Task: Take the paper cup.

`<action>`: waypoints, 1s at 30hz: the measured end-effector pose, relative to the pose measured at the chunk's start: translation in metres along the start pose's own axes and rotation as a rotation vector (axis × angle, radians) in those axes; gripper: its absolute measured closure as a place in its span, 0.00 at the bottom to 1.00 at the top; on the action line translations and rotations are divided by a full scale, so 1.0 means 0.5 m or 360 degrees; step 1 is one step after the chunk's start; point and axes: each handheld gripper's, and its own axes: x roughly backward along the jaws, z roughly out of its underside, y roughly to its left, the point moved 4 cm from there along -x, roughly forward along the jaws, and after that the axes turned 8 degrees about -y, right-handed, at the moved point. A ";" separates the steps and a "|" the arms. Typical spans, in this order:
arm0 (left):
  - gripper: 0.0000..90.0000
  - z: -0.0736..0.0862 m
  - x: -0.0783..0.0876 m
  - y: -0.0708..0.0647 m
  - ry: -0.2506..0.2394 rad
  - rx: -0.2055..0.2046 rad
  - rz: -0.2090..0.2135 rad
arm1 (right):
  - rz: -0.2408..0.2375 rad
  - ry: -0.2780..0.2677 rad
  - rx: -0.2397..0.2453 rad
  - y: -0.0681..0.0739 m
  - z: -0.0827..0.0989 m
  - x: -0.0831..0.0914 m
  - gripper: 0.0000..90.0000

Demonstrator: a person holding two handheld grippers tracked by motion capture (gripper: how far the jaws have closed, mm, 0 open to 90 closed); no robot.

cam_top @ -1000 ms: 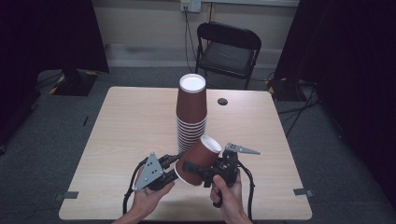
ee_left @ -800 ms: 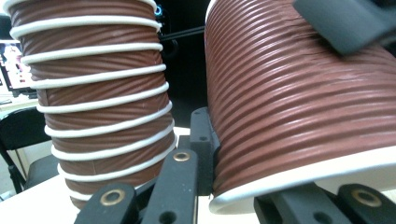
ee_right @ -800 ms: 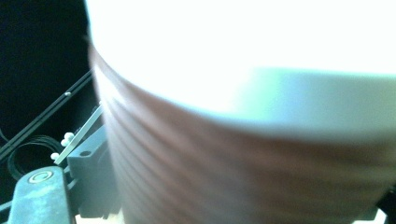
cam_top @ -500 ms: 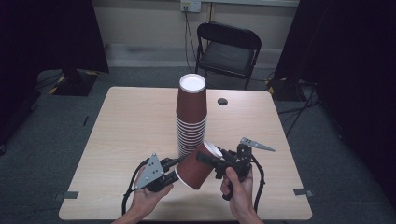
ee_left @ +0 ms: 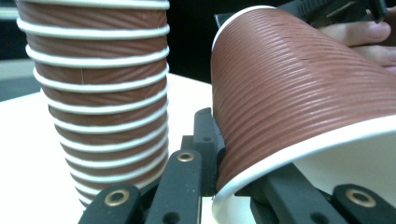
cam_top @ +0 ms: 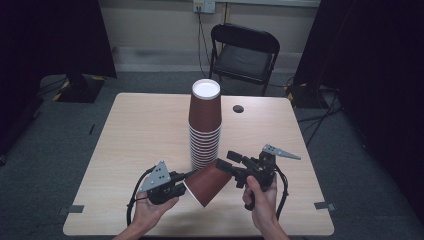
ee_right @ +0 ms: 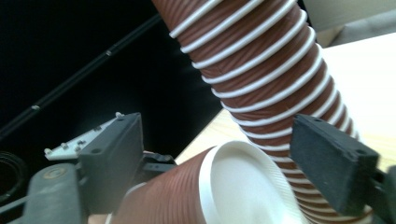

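A tall stack of upturned brown ribbed paper cups [cam_top: 205, 125] stands mid-table. In front of it a single brown cup [cam_top: 207, 182] lies tilted in the air, mouth towards the lower left. My left gripper [cam_top: 186, 182] is shut on its white rim, one jaw outside the wall and one inside, as the left gripper view shows [ee_left: 238, 158]; its jaws have just closed a little further. My right gripper [cam_top: 226, 162] is open at the cup's base. In the right gripper view its jaws [ee_right: 222, 156] stand wide on either side of the white cup base [ee_right: 243, 182] with gaps showing, and the stack [ee_right: 261, 70] rises behind.
The light wooden table [cam_top: 140, 130] carries a small black disc [cam_top: 238, 108] near its far edge. A black folding chair [cam_top: 245, 50] stands beyond the table. Dark curtains hang on both sides.
The right hand has shifted to the right, so its jaws now sit at the cup's base end. The cup has tipped lower and flatter. The left hand has hardly moved.
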 end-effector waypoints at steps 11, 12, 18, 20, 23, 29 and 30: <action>0.95 -0.002 0.001 -0.006 0.0213 0.0075 0.0113 | -0.0005 0.0050 0.0054 -0.008 -0.007 0.020 0.21; 0.95 0.000 0.000 -0.005 0.0243 0.0091 0.0121 | -0.0008 0.0075 0.0081 -0.009 -0.006 0.022 0.21; 0.95 0.008 -0.004 0.000 0.0370 0.0123 0.0133 | -0.0010 0.0221 0.0202 -0.010 0.004 0.031 0.19; 0.95 0.010 -0.005 0.002 0.0390 0.0148 0.0140 | -0.0022 0.0254 0.0237 -0.008 0.007 0.033 0.17; 0.95 0.010 -0.005 0.006 0.0438 0.0150 0.0154 | -0.0047 0.0321 0.0317 -0.005 0.014 0.034 0.15; 0.95 0.014 -0.002 0.017 0.0549 0.0133 0.0170 | -0.0095 0.0455 0.0524 0.012 0.028 0.034 0.17; 0.95 0.016 -0.002 0.018 0.0561 0.0148 0.0179 | -0.0084 0.0469 0.0574 0.015 0.030 0.034 0.18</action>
